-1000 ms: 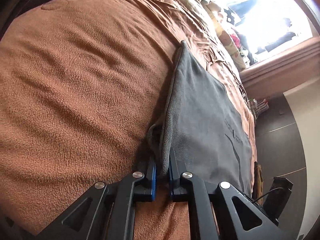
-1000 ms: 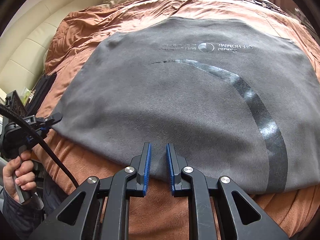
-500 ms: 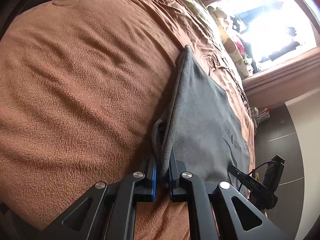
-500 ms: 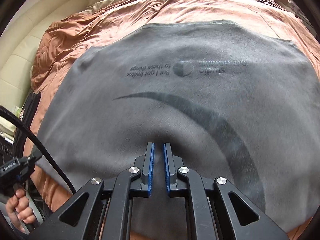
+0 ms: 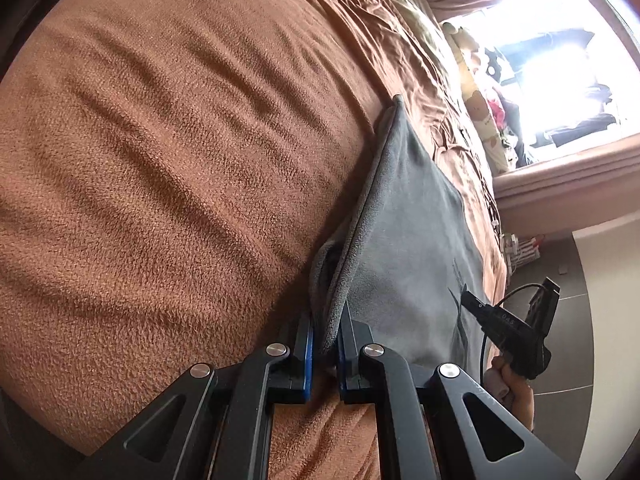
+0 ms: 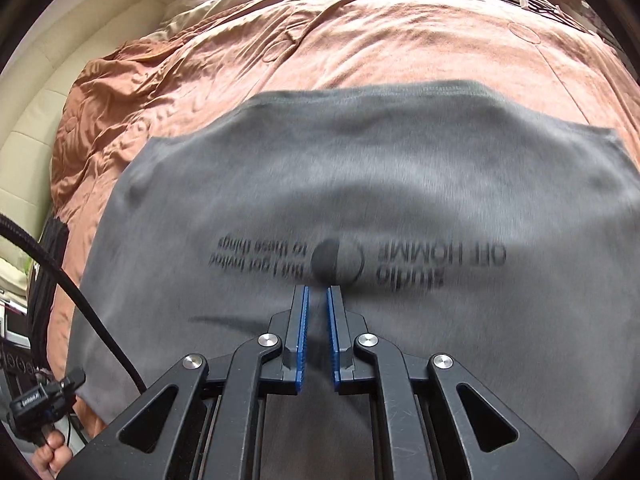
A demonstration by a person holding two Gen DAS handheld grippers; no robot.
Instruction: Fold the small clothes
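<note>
Across the frame's middle, on the brown blanket, lies the grey T-shirt.
My left gripper pinches its corner; my right gripper, closed and empty above the print, may drag wrinkles.

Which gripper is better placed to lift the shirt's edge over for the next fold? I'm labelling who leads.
Left, probably. The left gripper is shut on the grey T-shirt at its corner edge, ready to carry it over. The right gripper is shut, holds nothing and sits over the middle of the shirt.
</note>
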